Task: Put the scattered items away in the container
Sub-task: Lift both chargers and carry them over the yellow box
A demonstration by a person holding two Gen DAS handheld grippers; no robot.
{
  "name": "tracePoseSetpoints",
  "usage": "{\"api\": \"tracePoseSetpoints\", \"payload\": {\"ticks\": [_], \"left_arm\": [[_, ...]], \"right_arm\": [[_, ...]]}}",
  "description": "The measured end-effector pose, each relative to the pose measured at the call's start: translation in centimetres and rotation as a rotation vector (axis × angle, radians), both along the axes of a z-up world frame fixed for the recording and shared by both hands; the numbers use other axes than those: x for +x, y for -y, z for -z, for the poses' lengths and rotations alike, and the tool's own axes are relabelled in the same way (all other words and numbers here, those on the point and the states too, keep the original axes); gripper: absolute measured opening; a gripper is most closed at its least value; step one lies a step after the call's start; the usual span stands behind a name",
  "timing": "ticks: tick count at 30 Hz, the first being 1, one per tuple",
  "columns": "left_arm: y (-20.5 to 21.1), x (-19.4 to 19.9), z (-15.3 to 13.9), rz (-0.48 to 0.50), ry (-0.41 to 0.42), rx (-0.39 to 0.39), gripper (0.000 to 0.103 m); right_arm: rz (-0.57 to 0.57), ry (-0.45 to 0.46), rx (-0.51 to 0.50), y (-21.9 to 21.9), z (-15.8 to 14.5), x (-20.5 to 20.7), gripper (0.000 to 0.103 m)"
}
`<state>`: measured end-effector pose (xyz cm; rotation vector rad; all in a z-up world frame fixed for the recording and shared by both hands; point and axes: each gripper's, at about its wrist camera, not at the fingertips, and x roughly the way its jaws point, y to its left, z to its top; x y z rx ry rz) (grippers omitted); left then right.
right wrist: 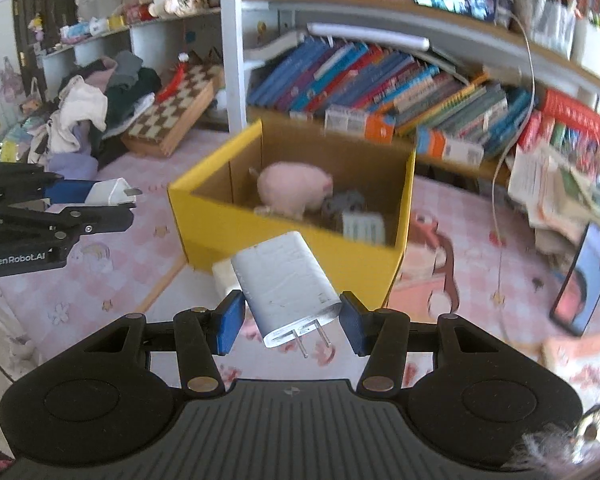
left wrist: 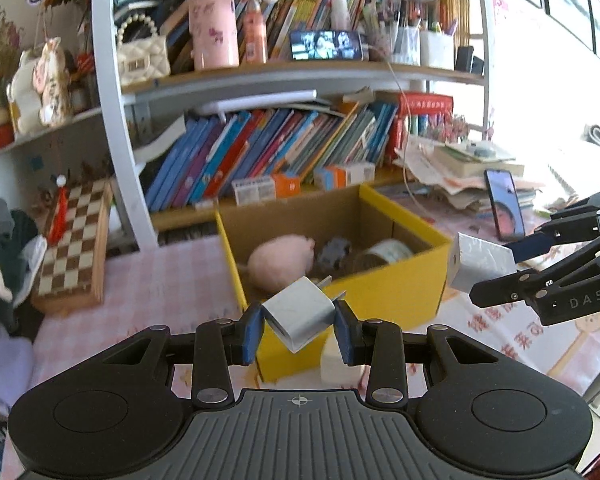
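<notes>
I have a small white plug adapter (left wrist: 300, 312) pinched between the left gripper (left wrist: 300, 330) pads, prongs pointing toward the yellow cardboard box (left wrist: 400, 292); a larger white charger (right wrist: 286, 284) is clamped in the right gripper (right wrist: 291, 322), prongs toward the camera; both are in the air just short of the box's near wall; inside lie a pink plush toy (right wrist: 294, 192), a grey item and a pale ribbed piece; another white block (right wrist: 224, 274) sits on the pink table cover (right wrist: 112, 280) against the box; step is carry-to-box, I judge; next I need both over the rim, then release.
</notes>
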<state>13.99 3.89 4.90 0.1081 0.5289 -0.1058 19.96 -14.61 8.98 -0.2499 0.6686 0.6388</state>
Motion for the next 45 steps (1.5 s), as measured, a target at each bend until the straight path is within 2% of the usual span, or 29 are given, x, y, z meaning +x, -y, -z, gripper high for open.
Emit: {"api": "tracePoseSetpoints", "payload": {"ticks": [12, 23, 34, 45], "left_arm": [[0.1, 3.7, -2.4, 0.028, 0.052, 0.031, 0.036], [0.5, 7.9, -1.5, 0.011, 0.005, 0.044, 0.036], [1.4, 12.8, 0.9, 0.017, -0.104, 0.059, 0.036], [2.9, 17.0, 3.7, 0.055, -0.235, 0.065, 0.036]], "right_arm": [[-0.062, 0.073, -0.004, -1.1, -3.4, 4.3, 0.049], [-0.114, 0.1, -0.007, -2.7, -4.7, 10.2, 0.049], [-0.153, 0.044, -0.028, -4.5, -3.5, 17.1, 0.049], [-0.184, -0.068, -0.054, -6.8, 0.1, 21.0, 0.049]]}}
